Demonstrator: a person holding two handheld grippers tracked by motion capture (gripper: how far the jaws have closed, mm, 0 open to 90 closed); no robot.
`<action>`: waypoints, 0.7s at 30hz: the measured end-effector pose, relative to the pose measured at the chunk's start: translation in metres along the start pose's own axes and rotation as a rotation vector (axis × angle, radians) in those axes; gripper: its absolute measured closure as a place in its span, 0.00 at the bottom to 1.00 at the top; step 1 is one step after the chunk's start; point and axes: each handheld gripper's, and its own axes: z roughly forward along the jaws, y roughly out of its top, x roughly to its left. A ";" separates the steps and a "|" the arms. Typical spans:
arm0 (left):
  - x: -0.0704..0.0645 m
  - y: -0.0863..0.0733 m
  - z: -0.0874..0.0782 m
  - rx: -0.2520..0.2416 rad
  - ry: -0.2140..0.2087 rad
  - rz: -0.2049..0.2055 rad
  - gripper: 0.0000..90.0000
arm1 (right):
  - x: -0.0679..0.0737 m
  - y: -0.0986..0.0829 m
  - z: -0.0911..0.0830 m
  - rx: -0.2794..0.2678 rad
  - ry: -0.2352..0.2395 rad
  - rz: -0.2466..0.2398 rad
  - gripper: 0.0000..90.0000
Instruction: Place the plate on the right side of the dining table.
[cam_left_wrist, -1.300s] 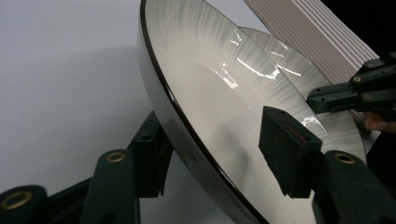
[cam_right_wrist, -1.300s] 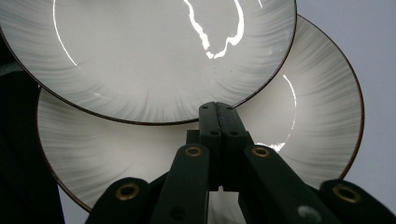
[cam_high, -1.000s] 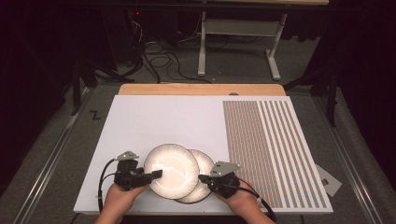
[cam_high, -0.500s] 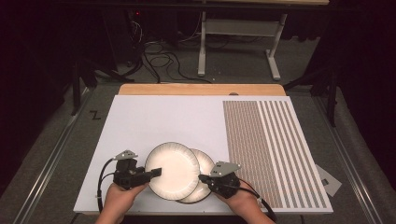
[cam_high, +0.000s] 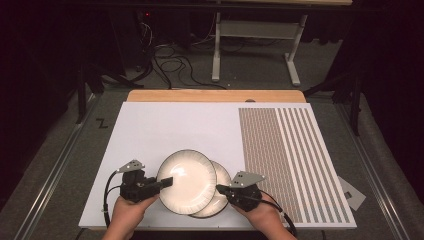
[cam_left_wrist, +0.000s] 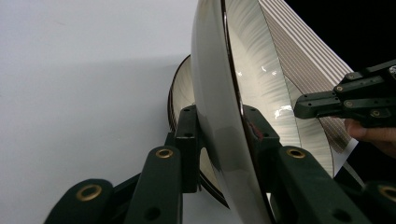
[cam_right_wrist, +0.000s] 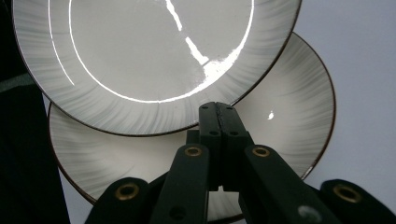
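- While the left hand-held gripper pinches the rim of the top plate, that plate sits tilted over the bottom plate, near the front edge of the white counter.
- Right hand-held gripper: jaws pressed together, holding nothing, tips just at the bottom plate's rim on its right side.
- Striped mat lies to the right, apart from both plates.
- Risk, as I judge it: the grip is on a thin glazed rim, at one edge only. The plate could pivot or slip out and drop onto the one below, chipping either.
- Risk: both plates sit close to the counter's front edge; a nudge from the closed right hand-held gripper could push the bottom plate toward it.
- Left gripper view: shows the top plate edge-on, rim seated between the two jaws, with the bottom plate behind. High view cannot show that seating.
- Right gripper view: shows its jaws closed with no gap, and the top plate overlapping the bottom plate.
- High view alone gives the layout on the counter.
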 end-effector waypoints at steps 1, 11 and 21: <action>0.000 0.000 0.000 -0.003 -0.002 0.003 0.80 | 0.000 0.000 0.000 0.000 0.000 0.000 1.00; -0.005 0.002 -0.003 -0.037 -0.033 0.008 0.84 | -0.017 -0.002 -0.024 -0.083 -0.053 0.059 0.96; -0.009 0.003 -0.003 -0.058 -0.030 0.024 0.86 | -0.038 -0.009 -0.054 -0.163 -0.106 0.096 0.74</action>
